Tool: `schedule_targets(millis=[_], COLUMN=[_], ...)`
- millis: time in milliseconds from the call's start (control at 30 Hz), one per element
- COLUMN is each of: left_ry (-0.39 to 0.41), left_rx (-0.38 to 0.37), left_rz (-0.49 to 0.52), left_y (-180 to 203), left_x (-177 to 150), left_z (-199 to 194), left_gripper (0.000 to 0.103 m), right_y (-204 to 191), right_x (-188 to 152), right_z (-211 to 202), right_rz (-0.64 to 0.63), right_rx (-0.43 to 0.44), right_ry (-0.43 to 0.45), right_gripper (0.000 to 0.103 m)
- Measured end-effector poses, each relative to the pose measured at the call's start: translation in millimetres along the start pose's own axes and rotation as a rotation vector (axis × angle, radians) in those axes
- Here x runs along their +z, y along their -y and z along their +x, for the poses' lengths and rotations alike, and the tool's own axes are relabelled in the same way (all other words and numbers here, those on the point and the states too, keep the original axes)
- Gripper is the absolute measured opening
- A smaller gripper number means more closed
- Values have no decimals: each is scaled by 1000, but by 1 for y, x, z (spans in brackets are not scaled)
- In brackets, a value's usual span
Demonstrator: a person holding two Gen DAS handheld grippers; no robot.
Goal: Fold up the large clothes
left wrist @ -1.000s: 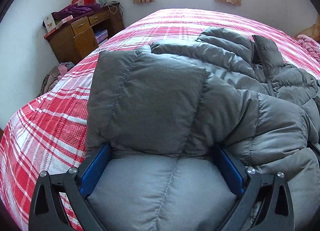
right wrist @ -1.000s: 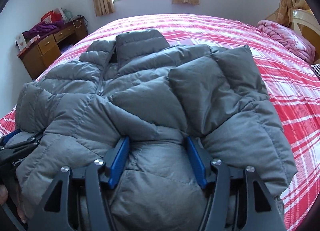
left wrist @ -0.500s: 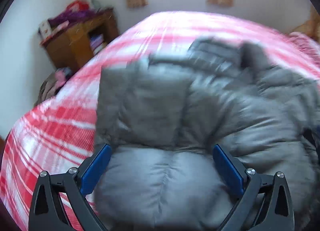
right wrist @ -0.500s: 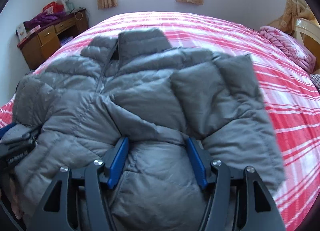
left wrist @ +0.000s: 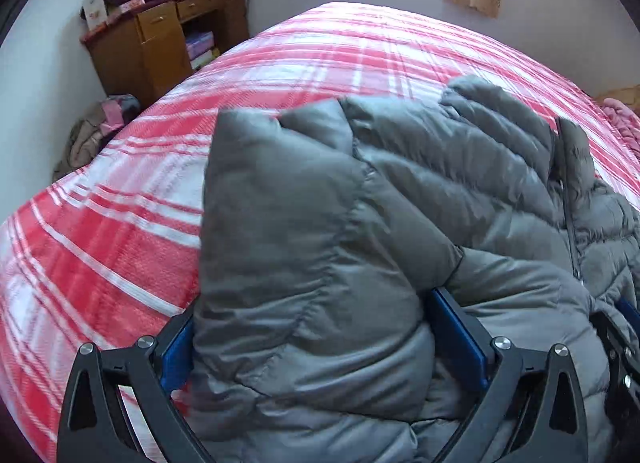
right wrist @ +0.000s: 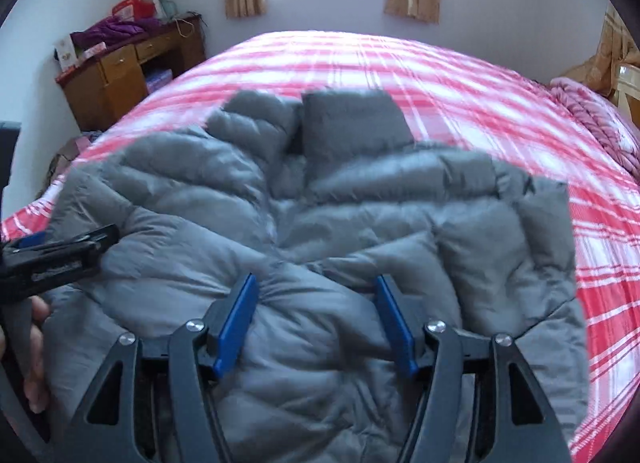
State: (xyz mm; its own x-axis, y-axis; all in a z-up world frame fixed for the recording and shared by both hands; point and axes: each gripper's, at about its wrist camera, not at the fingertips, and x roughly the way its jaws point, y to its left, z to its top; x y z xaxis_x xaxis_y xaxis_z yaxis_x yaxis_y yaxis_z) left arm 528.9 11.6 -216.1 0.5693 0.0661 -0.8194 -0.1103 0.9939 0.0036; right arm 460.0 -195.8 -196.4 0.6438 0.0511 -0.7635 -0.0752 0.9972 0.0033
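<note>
We see a puffy, quilted grey down jacket (left wrist: 400, 203) lying on the red-and-white plaid bed (left wrist: 120, 231). Our left gripper (left wrist: 316, 327) and right gripper (right wrist: 316, 315) each clench a thick fold of its hem, lifted higher than a second ago, bunching the fabric.

Left gripper (left wrist: 314, 327): black plastic frame w/ triangular cut-outs, 2 blue pads (left wrist: 460, 337), 4 silver screw heads across the finger links. Right gripper (right wrist: 316, 315): same build, black arms, blue pads (right wrist: 236, 323), 4 silver screws. In right wrist view, left gripper's black side shows blurred white lettering; bare-skin fingers (right wrist: 34, 347) at left edge.
</note>
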Motion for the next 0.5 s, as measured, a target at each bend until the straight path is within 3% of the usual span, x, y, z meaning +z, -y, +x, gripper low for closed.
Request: schedule_targets(millis=[267, 500], left_ry=[28, 31], left_rx=[29, 31], left_rz=[15, 14], left_y=[7, 5], left_x=[-4, -6], left_z=[1, 2], left_gripper=[102, 102], right_y=[16, 11], right_x=[-8, -13], right_z=[11, 10], right_rz=[28, 34], right_rx=[38, 7], right_ry=[8, 17], right_gripper=[67, 69])
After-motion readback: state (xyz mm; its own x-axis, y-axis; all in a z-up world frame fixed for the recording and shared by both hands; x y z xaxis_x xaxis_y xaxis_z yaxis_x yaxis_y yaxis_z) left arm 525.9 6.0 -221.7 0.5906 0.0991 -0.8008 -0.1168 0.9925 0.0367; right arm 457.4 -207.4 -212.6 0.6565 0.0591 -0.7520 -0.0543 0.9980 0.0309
